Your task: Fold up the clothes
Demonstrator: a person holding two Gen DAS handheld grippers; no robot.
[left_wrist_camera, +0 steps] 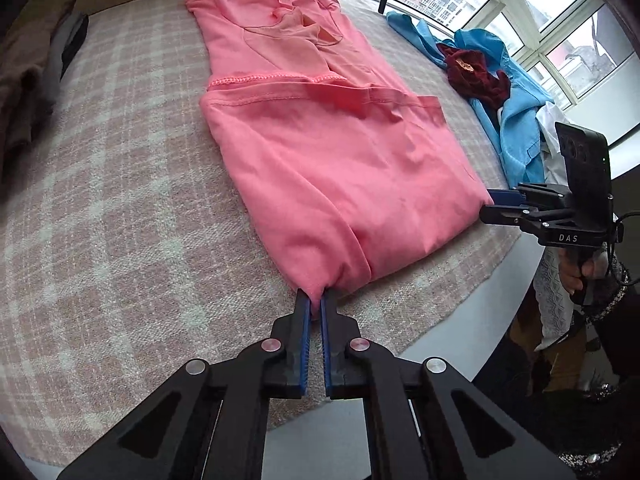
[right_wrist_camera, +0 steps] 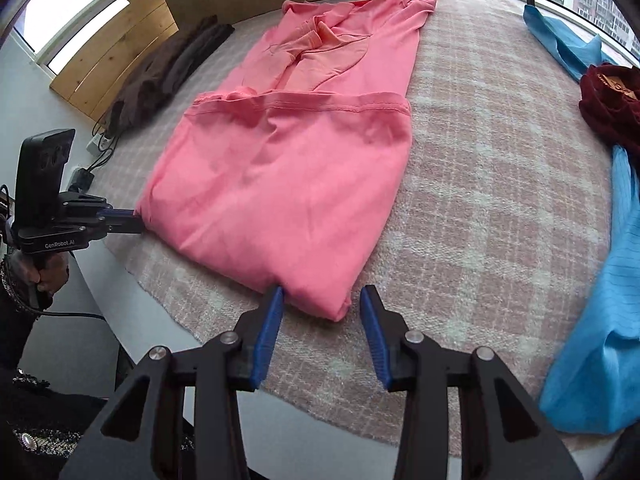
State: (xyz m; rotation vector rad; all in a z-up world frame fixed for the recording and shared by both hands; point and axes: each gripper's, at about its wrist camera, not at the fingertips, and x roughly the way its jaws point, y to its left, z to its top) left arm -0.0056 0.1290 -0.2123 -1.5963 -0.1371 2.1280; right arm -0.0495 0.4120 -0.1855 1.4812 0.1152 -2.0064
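Now left tool (left_wrist_camera: 315,300) pinches shirt (left_wrist_camera: 320,152) corner — right tool (right_wrist_camera: 322,300) straddles.

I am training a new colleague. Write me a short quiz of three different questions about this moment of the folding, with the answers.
1. True or false: the left gripper is shut on a corner of the pink shirt.
2. Which describes the right gripper?
A. Shut on the blue garment
B. Open, with the shirt's near corner between its fingers
C. Lifting the dark red cloth
3. Fill in: the shirt's hemmed edge lies folded over its ____ half.

Key: 1 true; 2 B; 3 collar. The blue garment and the dark red cloth lie untouched to the side on the checked blanket.
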